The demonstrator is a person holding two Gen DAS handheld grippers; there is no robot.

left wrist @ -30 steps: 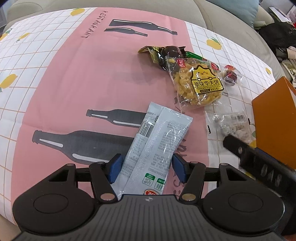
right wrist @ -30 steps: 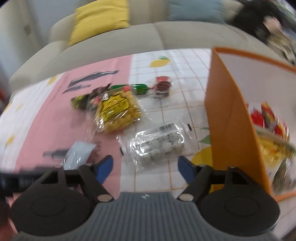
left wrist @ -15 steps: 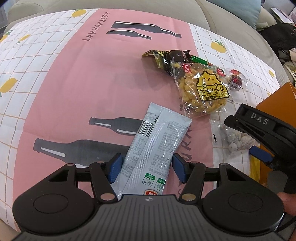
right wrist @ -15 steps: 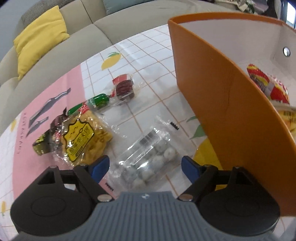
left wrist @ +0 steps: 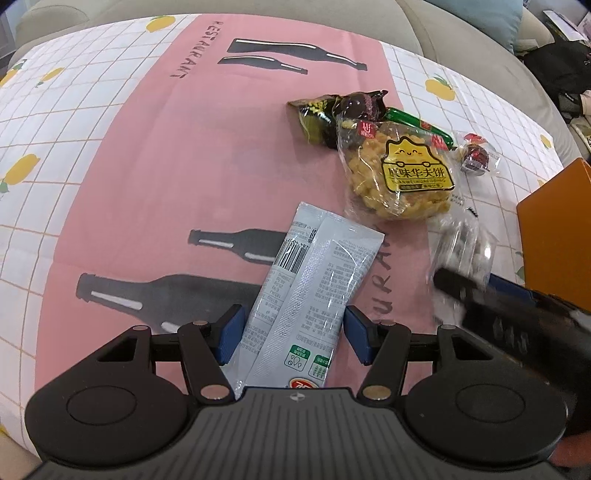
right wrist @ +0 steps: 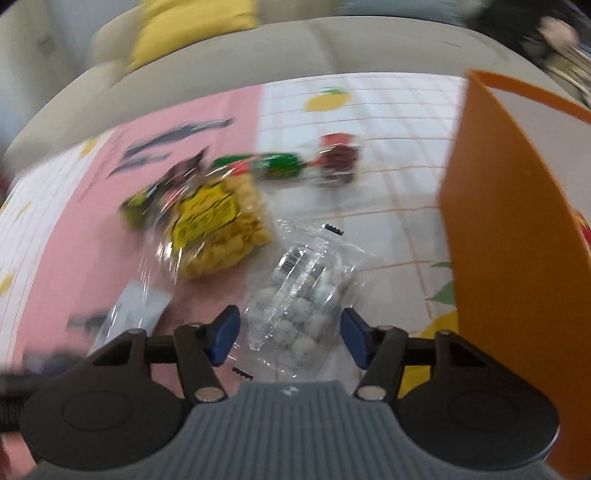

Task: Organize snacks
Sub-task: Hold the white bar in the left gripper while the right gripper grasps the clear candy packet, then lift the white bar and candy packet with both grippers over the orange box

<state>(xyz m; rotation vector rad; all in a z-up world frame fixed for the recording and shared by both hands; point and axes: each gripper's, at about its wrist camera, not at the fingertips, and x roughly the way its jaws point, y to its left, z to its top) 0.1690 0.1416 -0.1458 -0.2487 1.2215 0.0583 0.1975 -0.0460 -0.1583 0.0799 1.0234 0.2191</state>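
Right gripper, jaws spread, straddles the clear plastic pack of white round candies, long axis running forward between them, beside the orange box; left gripper, also spread, brackets the pale grey-blue foil sachet.

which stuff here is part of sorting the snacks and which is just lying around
Part of the job:
grey-white snack pouch
clear pack of white candies
yellow waffle bag
green wrapped snack
orange box

Just there:
yellow cushion
sofa
patterned tablecloth
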